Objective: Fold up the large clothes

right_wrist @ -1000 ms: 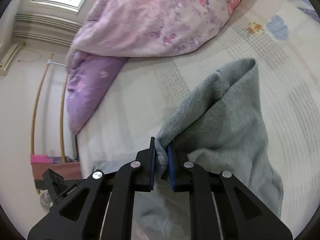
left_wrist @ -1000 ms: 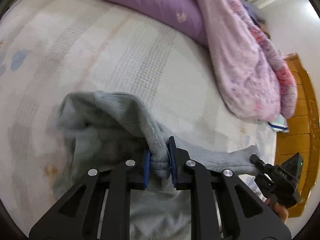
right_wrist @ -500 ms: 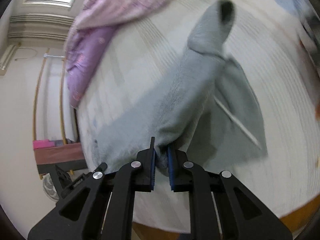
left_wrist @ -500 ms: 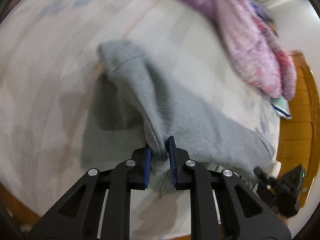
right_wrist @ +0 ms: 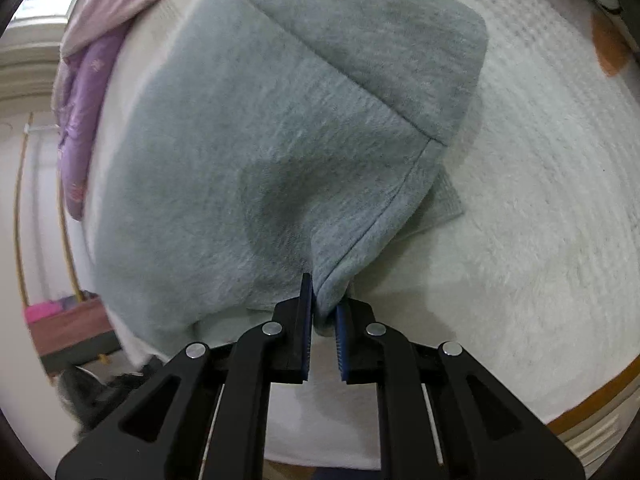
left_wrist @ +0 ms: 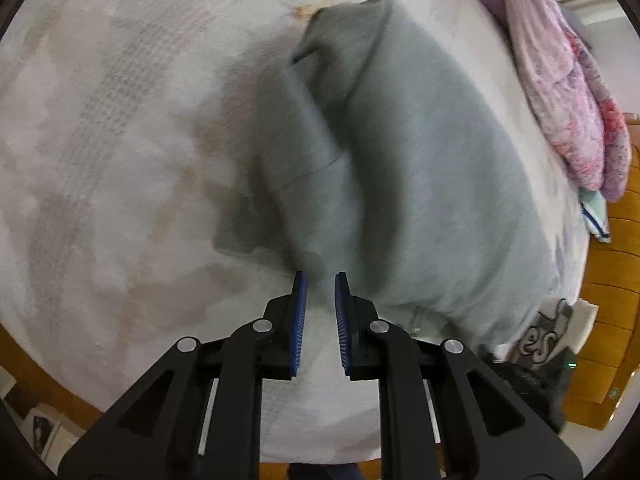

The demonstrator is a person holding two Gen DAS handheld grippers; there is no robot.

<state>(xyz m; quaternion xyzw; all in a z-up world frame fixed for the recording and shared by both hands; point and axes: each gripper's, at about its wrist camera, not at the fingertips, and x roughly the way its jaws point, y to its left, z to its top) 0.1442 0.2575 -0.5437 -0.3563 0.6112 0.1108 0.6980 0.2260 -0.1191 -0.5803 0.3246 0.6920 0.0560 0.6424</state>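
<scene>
Since a second ago the grey garment has been drawn out from a bunched heap and now lies spread across the pale bedspread, toward its near edge — both grippers have swung down with it. The right gripper pinches a hem corner between its blue pads. The left gripper has its jaws nearly together at the garment's edge; whether cloth is caught I cannot tell — it's blurred. A pink-purple quilt lies beyond the garment.
</scene>
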